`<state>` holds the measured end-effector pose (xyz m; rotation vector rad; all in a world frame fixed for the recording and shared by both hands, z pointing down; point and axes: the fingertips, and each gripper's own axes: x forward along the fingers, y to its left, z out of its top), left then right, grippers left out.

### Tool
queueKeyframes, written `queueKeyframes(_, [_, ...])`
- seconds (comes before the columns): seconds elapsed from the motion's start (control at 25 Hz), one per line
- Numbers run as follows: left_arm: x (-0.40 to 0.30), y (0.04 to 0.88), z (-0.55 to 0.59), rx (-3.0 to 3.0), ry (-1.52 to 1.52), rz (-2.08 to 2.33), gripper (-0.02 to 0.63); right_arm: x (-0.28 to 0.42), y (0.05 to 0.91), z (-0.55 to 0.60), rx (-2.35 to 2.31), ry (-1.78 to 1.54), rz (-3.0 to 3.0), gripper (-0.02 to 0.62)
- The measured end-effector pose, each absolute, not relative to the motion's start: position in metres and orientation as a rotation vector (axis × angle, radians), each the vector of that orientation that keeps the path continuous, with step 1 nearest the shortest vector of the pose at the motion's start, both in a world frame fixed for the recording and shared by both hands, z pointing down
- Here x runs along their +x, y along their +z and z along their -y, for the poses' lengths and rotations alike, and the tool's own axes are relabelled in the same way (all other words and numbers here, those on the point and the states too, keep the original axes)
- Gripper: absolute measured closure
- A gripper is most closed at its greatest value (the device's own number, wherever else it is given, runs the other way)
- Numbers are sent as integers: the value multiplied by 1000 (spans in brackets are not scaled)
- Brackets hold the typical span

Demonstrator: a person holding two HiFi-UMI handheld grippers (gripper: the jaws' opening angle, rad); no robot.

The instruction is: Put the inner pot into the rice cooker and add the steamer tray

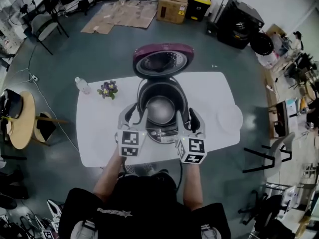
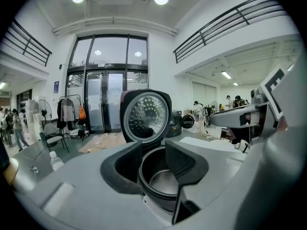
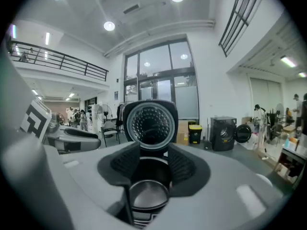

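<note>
The rice cooker stands open on the white table, its maroon lid tipped up at the back. The metal inner pot sits down inside the body. In the left gripper view the pot shows through the gap of my left gripper, below the lid. My left gripper and right gripper hover at the cooker's front corners, both open and holding nothing. My right gripper also frames the pot. A white round tray lies on the table's right end.
A water bottle and a small pot of flowers stand at the table's far left. A round wooden side table is off to the left, and a black chair to the right. Cardboard boxes sit far behind.
</note>
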<state>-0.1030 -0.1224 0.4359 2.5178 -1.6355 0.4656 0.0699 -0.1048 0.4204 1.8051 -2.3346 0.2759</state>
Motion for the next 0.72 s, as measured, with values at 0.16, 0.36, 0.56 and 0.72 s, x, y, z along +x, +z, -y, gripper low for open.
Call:
queueKeyframes(0.16, [-111,408,96,2584,366,1668,522,54,395,77,1840,165,2406,443])
queueKeyframes(0.36, [-128,404,72,2562,332,1708,579,37,389,48,1864,130,2422,530])
queueKeyframes(0.56, [-145,408,59,2554,333,1707,597,21,394,34,1845,140,2416,589])
queueKeyframes(0.72, [-151,409,54,2577,338,1689,597,15,391,27,1859,116,2401,589])
